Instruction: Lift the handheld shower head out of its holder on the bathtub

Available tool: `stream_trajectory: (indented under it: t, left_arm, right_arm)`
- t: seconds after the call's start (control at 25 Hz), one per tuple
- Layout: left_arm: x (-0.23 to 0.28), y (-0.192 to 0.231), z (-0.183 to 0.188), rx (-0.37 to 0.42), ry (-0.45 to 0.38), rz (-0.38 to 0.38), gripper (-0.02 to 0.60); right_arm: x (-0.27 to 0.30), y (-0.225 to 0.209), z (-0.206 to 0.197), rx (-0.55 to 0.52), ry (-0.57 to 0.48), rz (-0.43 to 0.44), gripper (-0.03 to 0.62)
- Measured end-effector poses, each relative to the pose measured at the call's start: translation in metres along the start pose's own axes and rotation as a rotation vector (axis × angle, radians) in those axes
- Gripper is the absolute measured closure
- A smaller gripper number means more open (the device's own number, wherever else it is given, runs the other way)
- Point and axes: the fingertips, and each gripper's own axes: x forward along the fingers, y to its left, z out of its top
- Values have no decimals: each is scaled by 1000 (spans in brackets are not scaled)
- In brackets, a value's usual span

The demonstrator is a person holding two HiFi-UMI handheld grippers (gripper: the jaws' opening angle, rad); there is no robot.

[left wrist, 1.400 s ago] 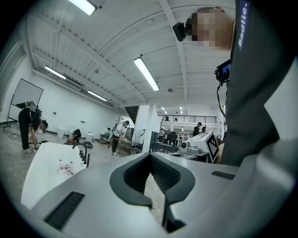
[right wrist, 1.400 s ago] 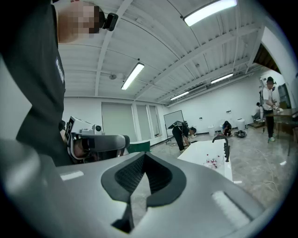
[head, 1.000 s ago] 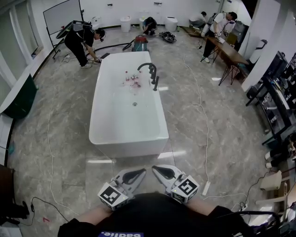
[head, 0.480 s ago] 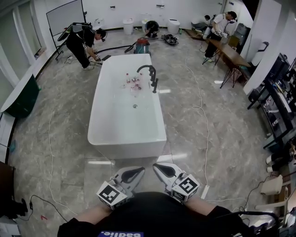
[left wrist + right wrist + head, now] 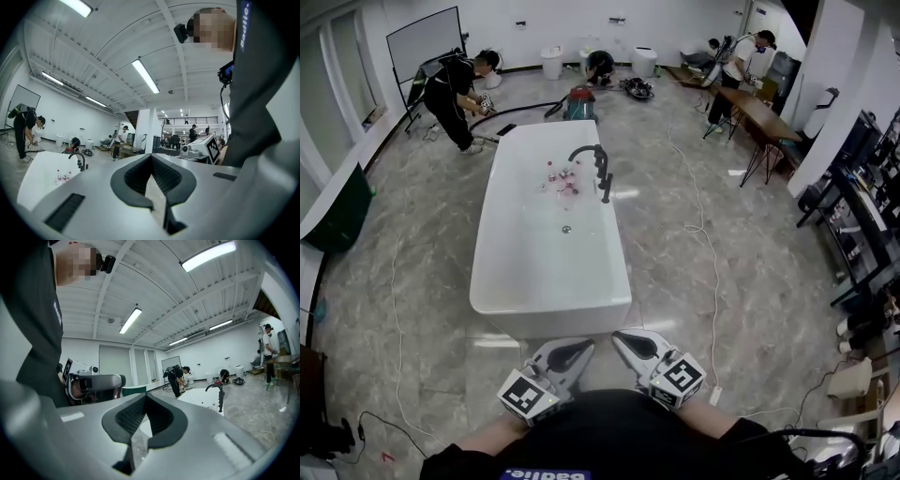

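Standing at the near short end of a white bathtub (image 5: pixel 546 319) on a grey marbled floor (image 5: pixel 412 244). Holding the left gripper (image 5: pixel 151 156) and the right gripper (image 5: pixel 145 395) low against a dark shirt (image 5: pixel 609 431), side by side, tips toward the tub but short of its rim. Closed, the 2 of them, tip against tip, with nothing clamped between the jaws of either. Well apart from the handheld shower head (image 5: pixel 606 188): black, upright, seated at the tub's right rim about halfway along, just on the near side of the black arched faucet (image 5: pixel 585 152), with the holder itself too small to make out. Untouched by either tool. Inside the tub, beside the faucet, a cluster of small bottles (image 5: pixel 560 175) with red and pink parts, and nearer this end a drain (image 5: pixel 566 229). Past the far end, a red vacuum (image 5: pixel 579 99) with a black hose (image 5: pixel 520 94), and 1 person (image 5: pixel 455 86) bent over at the upper left by a whiteboard (image 5: pixel 422 39). Farther back, 1 more person crouching (image 5: pixel 601 64) by the far wall, and 1 standing (image 5: pixel 741 58) at a long table (image 5: pixel 766 109) on the right. Along the floor right of the tub, a pale cable (image 5: pixel 710 246).
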Motion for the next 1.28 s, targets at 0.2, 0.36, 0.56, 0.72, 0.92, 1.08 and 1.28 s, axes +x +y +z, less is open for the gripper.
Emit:
stream_trajectory:
  t: [0.2,0.36,0.56,0.72,0.92,1.08,1.28]
  left_arm:
    - [30,71,4,-11,-9,-43,577]
    - [55,144,12,-9,-15,-73,577]
    - [70,224,23,-18,2,-102,577]
    - [77,268,35,-20,-11,-131,577]
    - [92,316,33,-25,-5,-146,577]
    - [107,326,39,-20,-3,-159,577]
    - [131,331,38,-1,-8,-140,577]
  right_arm:
    - [49,-41,6,-2,0,-27,592]
    - [103,-86,14,-4,9,-70,592]
    - [169,-125,24,9,22,-119,592]
    - [205,-148,32,3,39,-152,592]
    - [239,-176,35,11,39,-191,592]
    - [246,-192,35,4,45,-191,592]
    - [245,-216,36,14,34,-167,592]
